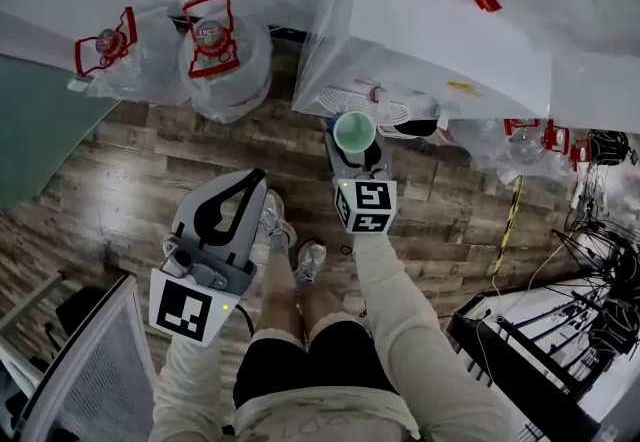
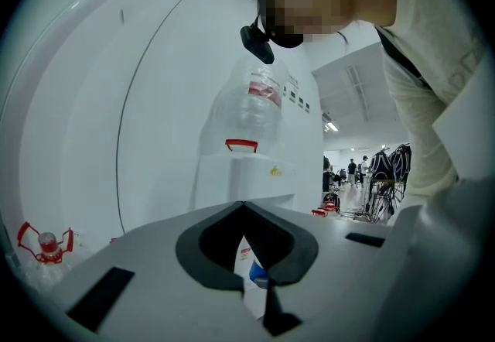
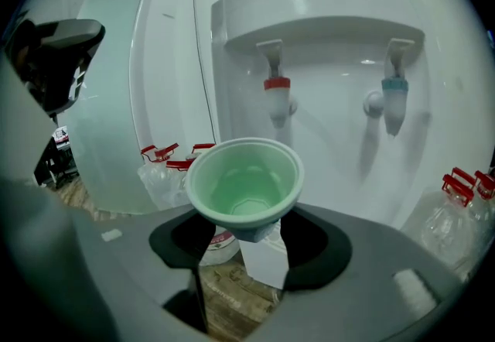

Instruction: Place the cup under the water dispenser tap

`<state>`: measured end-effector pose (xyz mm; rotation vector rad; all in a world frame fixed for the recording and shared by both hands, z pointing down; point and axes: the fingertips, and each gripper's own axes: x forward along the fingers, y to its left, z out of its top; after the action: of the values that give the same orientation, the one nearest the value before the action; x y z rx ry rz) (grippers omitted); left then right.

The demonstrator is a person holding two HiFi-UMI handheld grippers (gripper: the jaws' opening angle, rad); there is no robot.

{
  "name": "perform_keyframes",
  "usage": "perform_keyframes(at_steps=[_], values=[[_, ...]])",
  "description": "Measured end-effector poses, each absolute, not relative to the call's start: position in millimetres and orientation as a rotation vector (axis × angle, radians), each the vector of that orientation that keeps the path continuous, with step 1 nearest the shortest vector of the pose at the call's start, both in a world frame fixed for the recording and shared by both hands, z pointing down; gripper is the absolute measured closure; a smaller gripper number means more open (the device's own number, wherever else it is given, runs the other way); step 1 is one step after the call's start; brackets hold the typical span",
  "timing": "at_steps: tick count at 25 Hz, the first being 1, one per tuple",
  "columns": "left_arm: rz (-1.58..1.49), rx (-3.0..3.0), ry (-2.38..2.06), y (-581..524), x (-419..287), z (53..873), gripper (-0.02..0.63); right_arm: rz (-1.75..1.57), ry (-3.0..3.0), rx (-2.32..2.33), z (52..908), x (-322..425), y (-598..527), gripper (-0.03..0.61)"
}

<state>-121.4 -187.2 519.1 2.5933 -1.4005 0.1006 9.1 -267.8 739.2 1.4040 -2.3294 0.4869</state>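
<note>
**Green cup held in front of the dispenser taps**

The right tool point(image 3: 246, 234) is clamped on the lower body of a pale green plastic cup point(image 3: 244, 182). Its dark pads press on either side of the cup's base. The cup is upright, mouth up, and looks empty. In the right gripper view it sits in the air in front of the white water dispenser point(image 3: 325, 46), apart from it and lower than both spouts. The red-capped tap point(image 3: 277, 97) is above and slightly right of the cup's rim. The blue-capped tap point(image 3: 394, 100) is well off to the right.

From the head view, the cup point(image 1: 354, 131) sits at the tip of the right tool point(image 1: 356, 158), right at the dispenser's front edge. The white slotted drip tray point(image 1: 392, 112) is just beside it.

The left tool point(image 1: 252, 178) is held lower and to the left over the brown wood-plank floor point(image 1: 130, 170), away from the cup. In the left gripper view its jaws point(image 2: 244, 206) meet at the tips with nothing between them. Beyond them the dispenser point(image 2: 240, 178) stands with a clear upturned water bottle point(image 2: 251, 112) on top.

Clear empty water bottles with red handles point(image 1: 222, 55) lie in plastic wrap on the floor to the left of the dispenser. More of them point(image 3: 464, 201) lie to its right. The person's light-sleeved arms point(image 1: 420, 330) reach forward to both tools.
</note>
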Motion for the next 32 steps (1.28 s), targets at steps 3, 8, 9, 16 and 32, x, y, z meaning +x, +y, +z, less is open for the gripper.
perform_keyframes(at_steps=[3, 8, 9, 16, 32], values=[[0.106, 2.595, -1.395, -189.6, -122.4, 530.5, 0.609, 0.483, -2.307, 1.415, 756.6, 12.2, -276.0, 0.307], [0.111, 2.603, -1.378, -193.0, -122.8, 538.8, 0.609, 0.490, -2.262, 1.434, 778.5, 17.7, -289.2, 0.307], [0.112, 2.604, -1.376, -193.7, -123.7, 540.0, 0.609, 0.494, -2.251, 1.438, 782.9, 18.7, -291.6, 0.307], [0.121, 2.593, -1.378, -202.7, -134.5, 553.9, 0.609, 0.539, -2.199, 1.468, 810.9, 20.7, -309.1, 0.307], [0.136, 2.559, -1.379, -212.9, -146.1, 571.6, 0.609, 0.584, -2.166, 1.459, 830.4, 14.5, -330.4, 0.305]])
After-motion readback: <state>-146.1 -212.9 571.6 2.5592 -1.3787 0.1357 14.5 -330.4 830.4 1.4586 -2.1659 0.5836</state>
